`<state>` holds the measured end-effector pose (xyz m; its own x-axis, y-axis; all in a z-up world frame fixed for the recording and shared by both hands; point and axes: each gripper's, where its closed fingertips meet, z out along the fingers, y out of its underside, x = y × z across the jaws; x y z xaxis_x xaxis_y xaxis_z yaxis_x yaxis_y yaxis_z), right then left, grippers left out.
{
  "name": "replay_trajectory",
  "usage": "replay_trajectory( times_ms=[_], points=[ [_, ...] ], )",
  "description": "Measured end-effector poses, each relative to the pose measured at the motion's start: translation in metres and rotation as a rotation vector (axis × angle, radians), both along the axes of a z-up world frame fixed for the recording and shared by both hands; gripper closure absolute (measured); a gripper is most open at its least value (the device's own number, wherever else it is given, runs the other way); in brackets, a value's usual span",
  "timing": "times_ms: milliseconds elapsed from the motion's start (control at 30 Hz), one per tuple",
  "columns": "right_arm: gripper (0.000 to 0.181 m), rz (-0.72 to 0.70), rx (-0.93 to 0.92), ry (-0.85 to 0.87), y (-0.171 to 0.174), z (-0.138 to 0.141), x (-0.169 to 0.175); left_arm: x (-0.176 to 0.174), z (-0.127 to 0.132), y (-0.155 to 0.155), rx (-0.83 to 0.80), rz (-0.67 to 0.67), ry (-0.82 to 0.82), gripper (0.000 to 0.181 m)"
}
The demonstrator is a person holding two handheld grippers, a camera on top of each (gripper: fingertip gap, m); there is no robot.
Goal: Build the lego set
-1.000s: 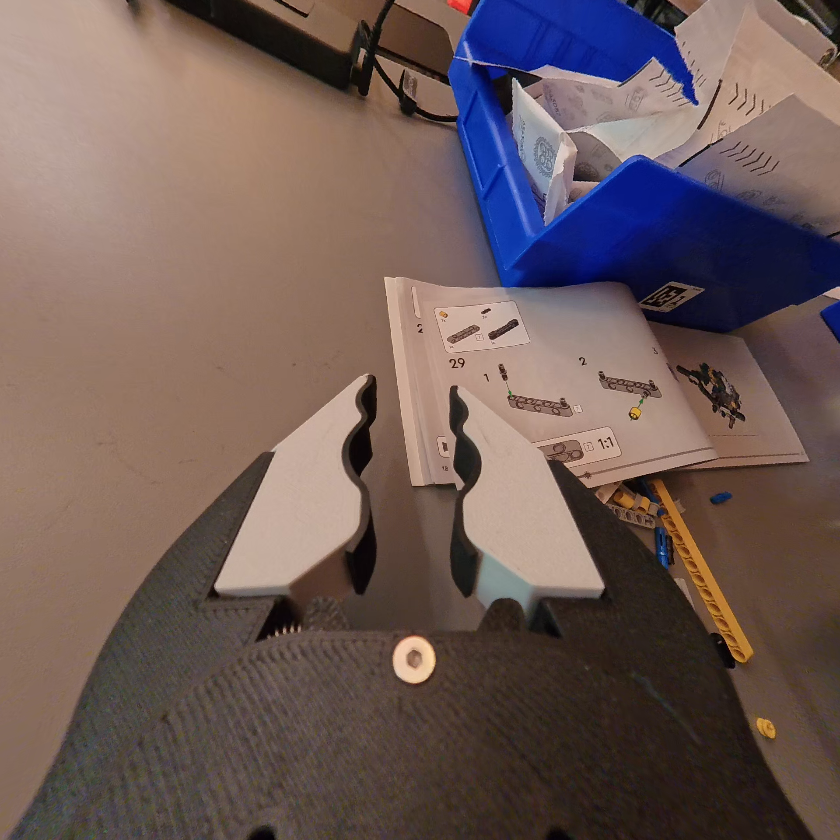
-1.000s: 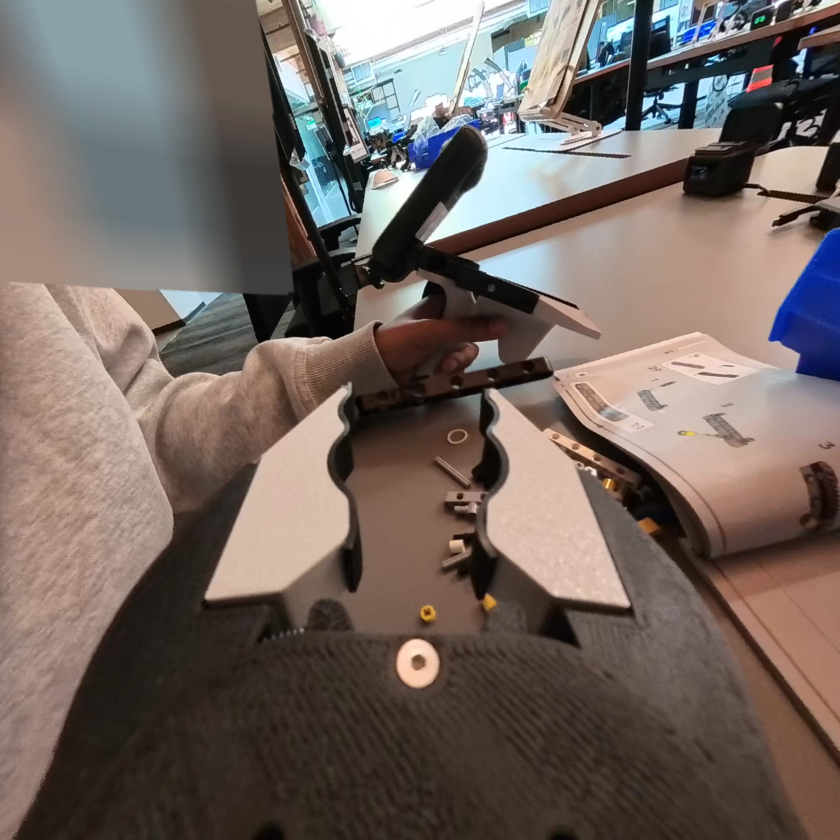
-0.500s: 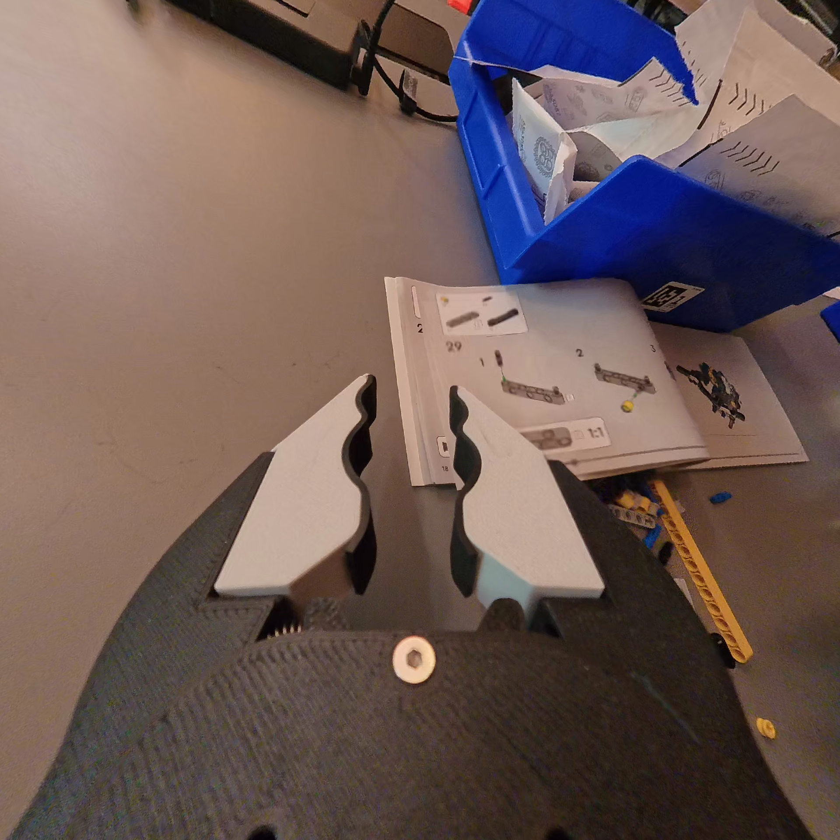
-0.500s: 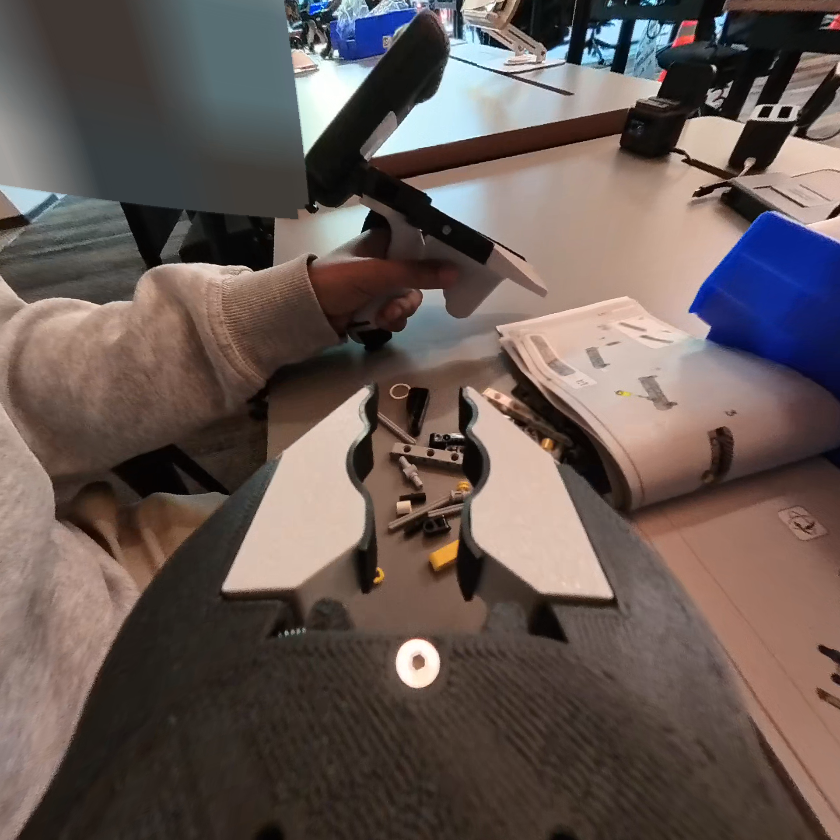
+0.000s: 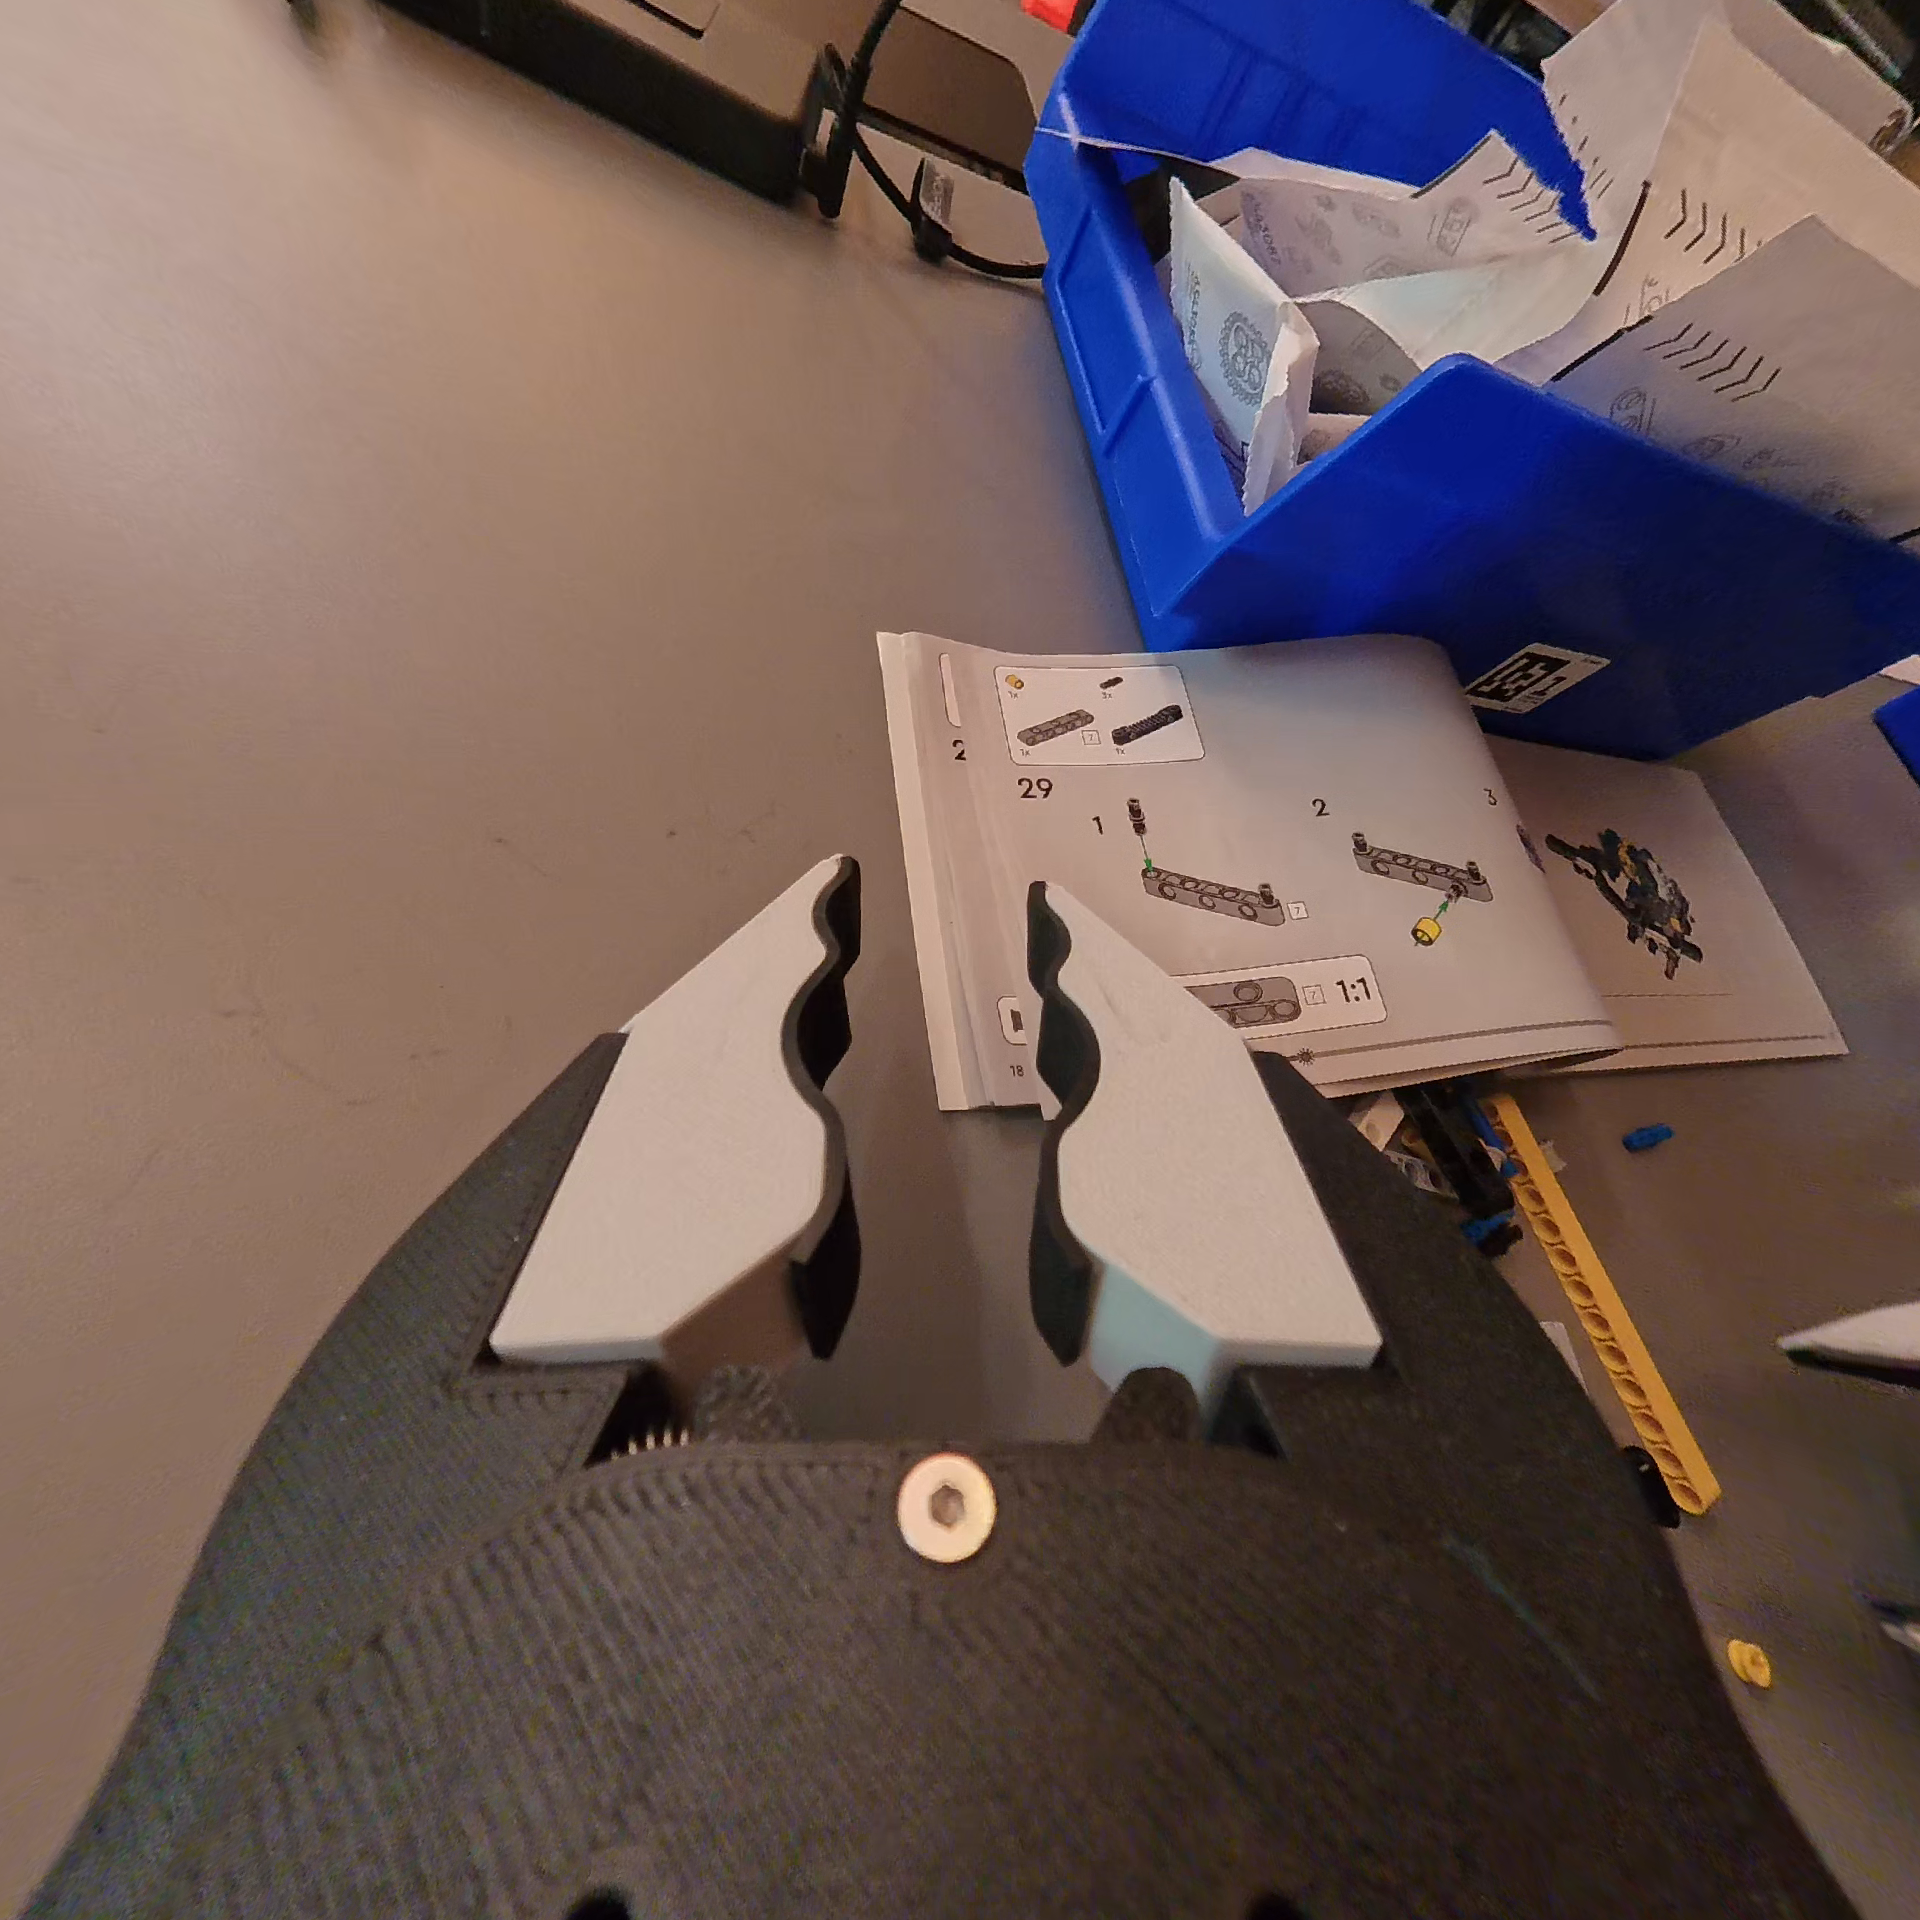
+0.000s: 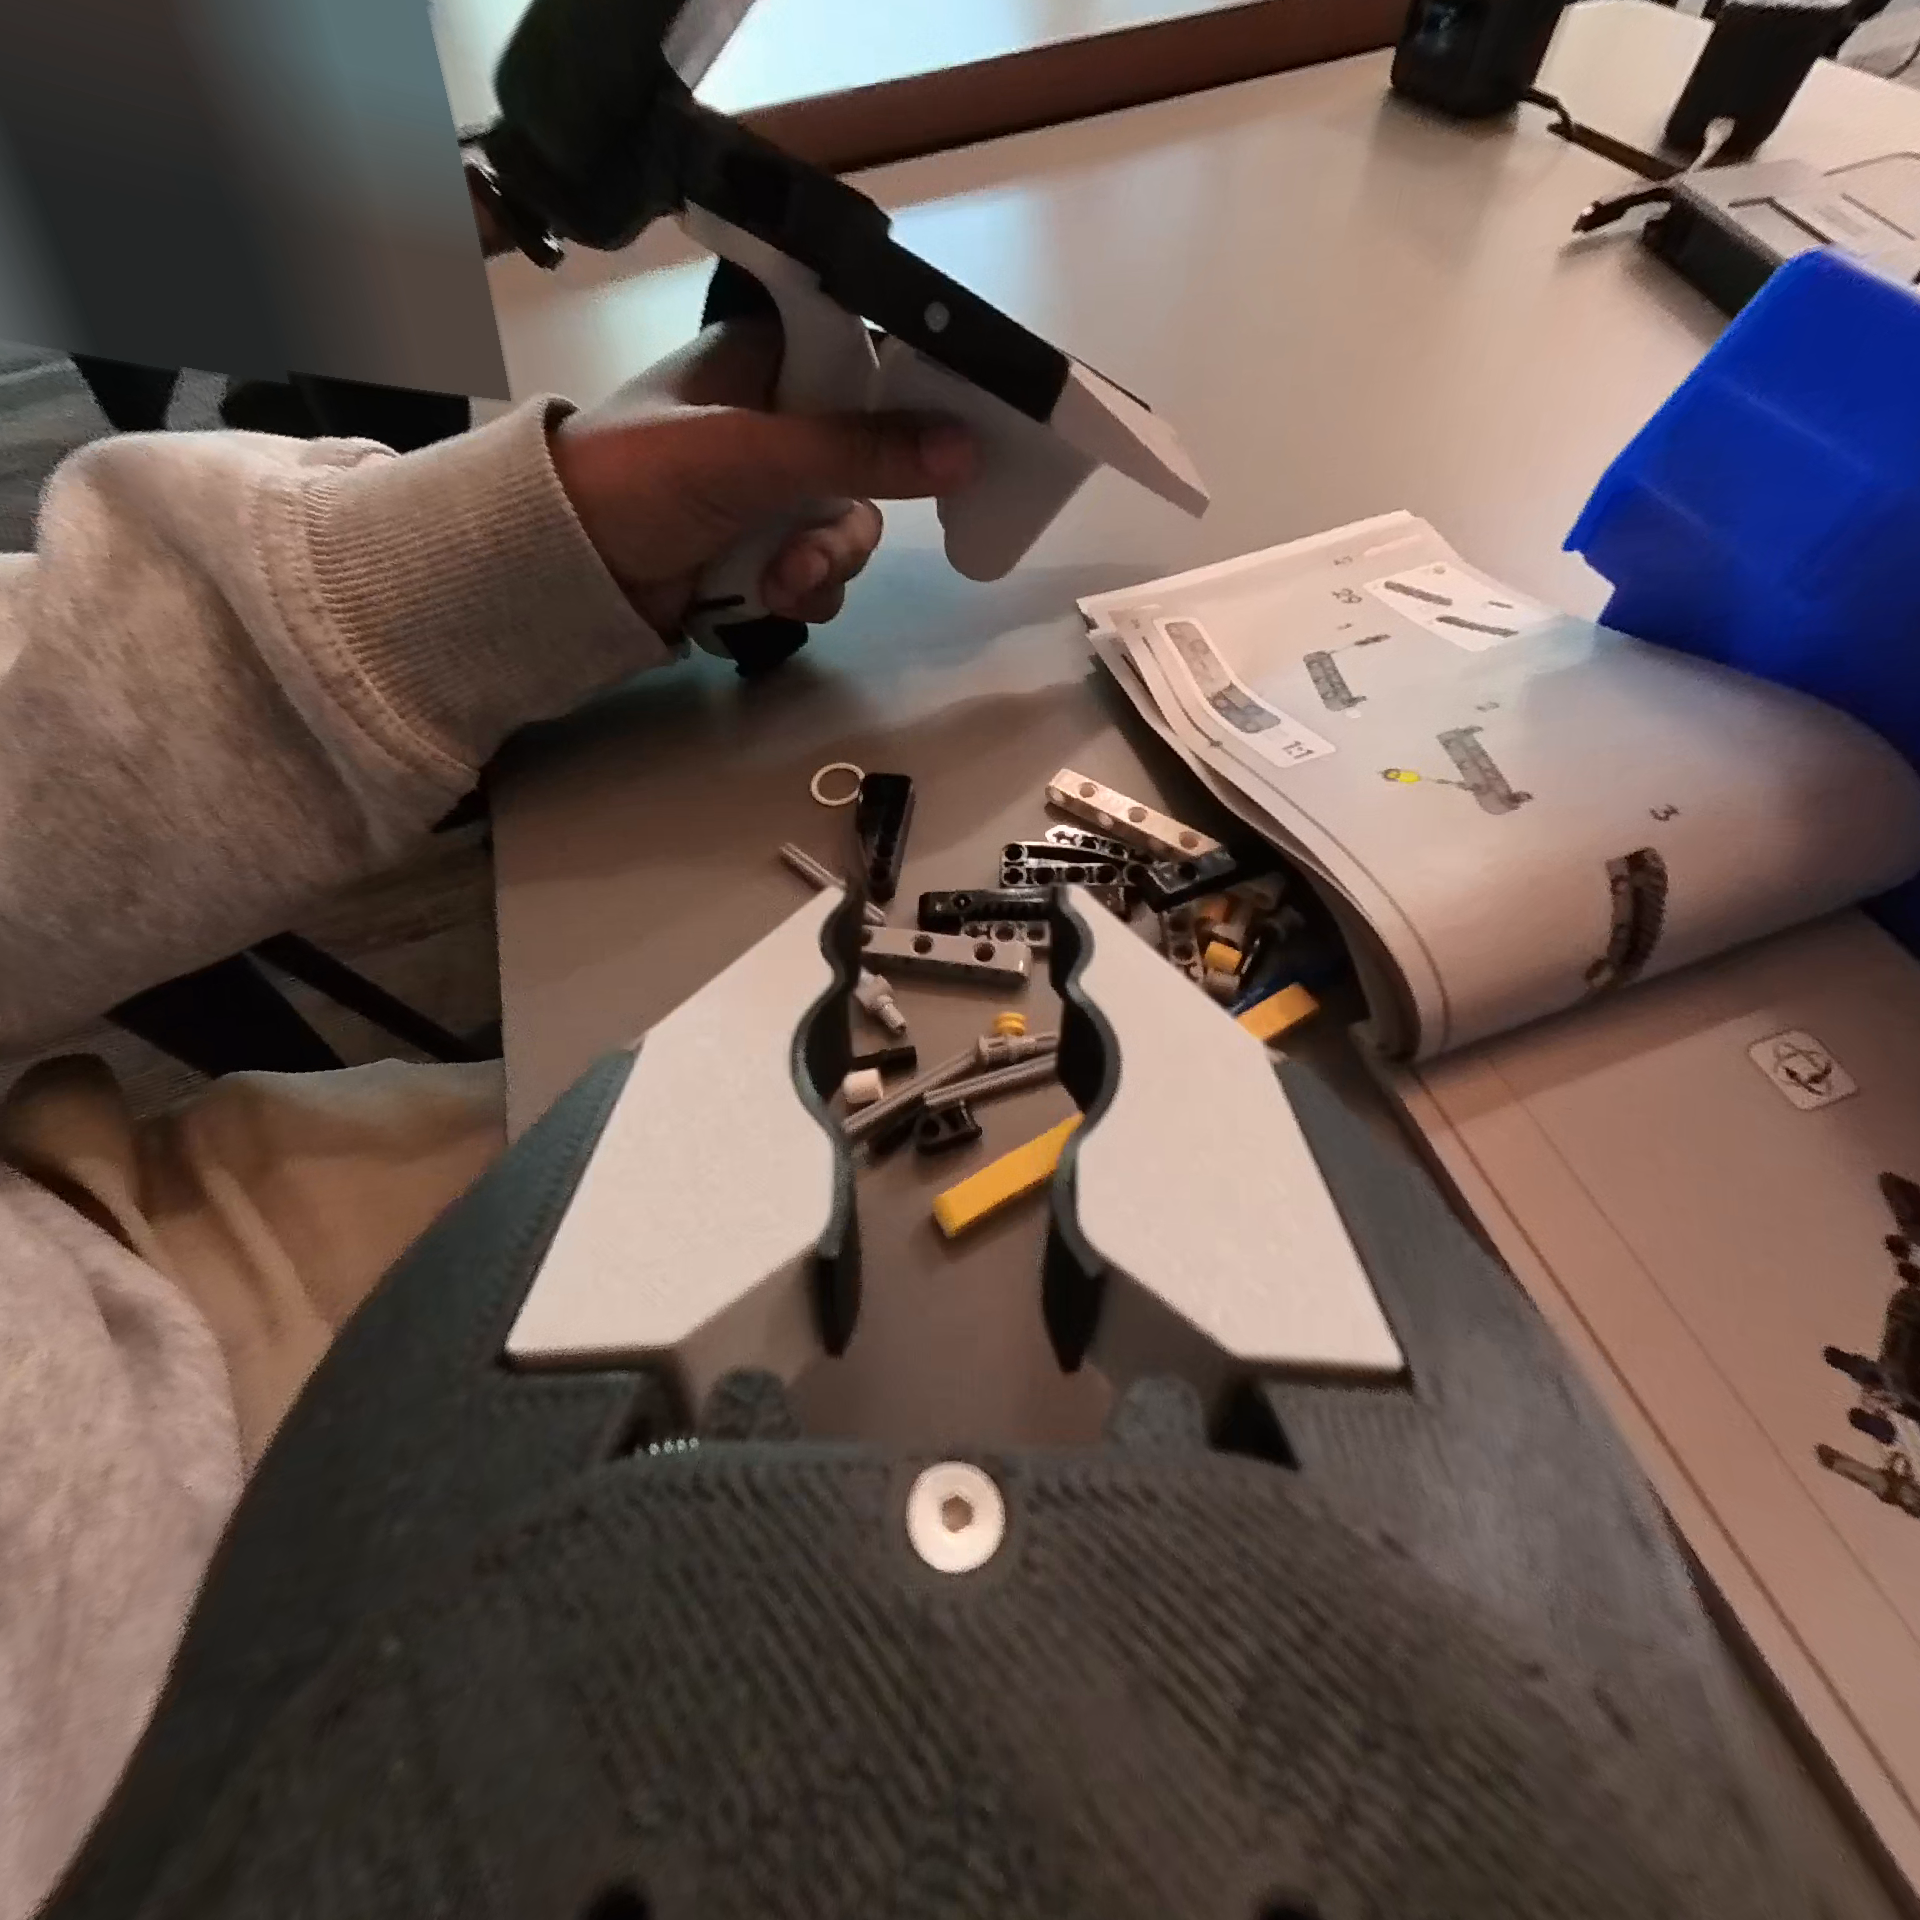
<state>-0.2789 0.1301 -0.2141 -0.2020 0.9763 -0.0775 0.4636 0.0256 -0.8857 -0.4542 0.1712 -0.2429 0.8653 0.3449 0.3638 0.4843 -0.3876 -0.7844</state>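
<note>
My left gripper (image 5: 940,878) is open and empty, held over the bare table just left of the open instruction booklet (image 5: 1247,862). My right gripper (image 6: 956,904) is open and empty, low over a pile of loose lego parts: a grey beam (image 6: 945,951), black beams (image 6: 987,906), a flat yellow piece (image 6: 1003,1179), grey axles (image 6: 956,1081) and a white ring (image 6: 836,781). More parts lie tucked under the booklet's edge (image 6: 1226,935). A long yellow beam (image 5: 1590,1299) lies right of my left gripper.
A blue bin (image 5: 1455,520) full of torn paper bags stands behind the booklet (image 6: 1507,810). A person's hand (image 6: 748,488) in a cream sleeve holds the left gripper (image 6: 1143,457) above the table. Black devices and cables (image 5: 831,135) sit at the far edge. My right fingertips sit around 20 cm from my left ones. The flat yellow piece (image 6: 1003,1179) is about 7 cm from my right fingertips and 20 cm from my left.
My right gripper has tipped down and moved in over the pile of parts, which now fills the gap between its fingers. My left gripper has stayed almost still.
</note>
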Motion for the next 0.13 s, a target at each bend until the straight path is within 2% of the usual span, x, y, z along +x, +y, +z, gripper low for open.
replay_trajectory(
  times_ms=[33, 133],
  points=[
    [0.146, -0.011, 0.008, -0.013, 0.002, -0.003, 0.0, 0.0, 0.0, 0.0, 0.0, 0.0, 0.0, 0.15],
    [0.147, -0.047, 0.042, -0.07, 0.007, -0.014, -0.002, 0.0, 0.0, 0.0, 0.0, 0.0, 0.0, 0.15]
  ],
)
